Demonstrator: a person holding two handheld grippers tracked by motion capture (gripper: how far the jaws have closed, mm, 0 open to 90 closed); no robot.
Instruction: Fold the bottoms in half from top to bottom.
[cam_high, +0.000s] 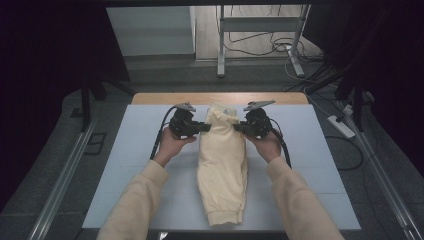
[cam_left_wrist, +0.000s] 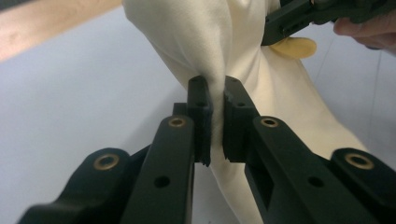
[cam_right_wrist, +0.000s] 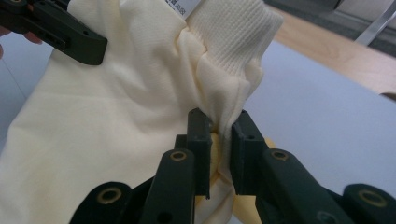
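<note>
Cream cotton, a folded garment (cam_high: 222, 170), lies lengthwise down the middle of the pale table (cam_high: 135, 165), its cuffed hem almost at the near edge and its far end raised off the surface. The left gripper (cam_high: 206, 127) is clamped on a fold of that far end from the left, and the right gripper (cam_high: 236, 128) pinches bunched cloth just below the ribbed band (cam_right_wrist: 231, 35) from the right. How the layers underneath are folded is hidden. A small white label (cam_right_wrist: 182, 6) sits by the ribbing, cut off at the frame's top, its print too small to read. Bare tabletop stretches wide on both sides of the garment; a wooden strip (cam_high: 220, 97) borders the far side.
</note>
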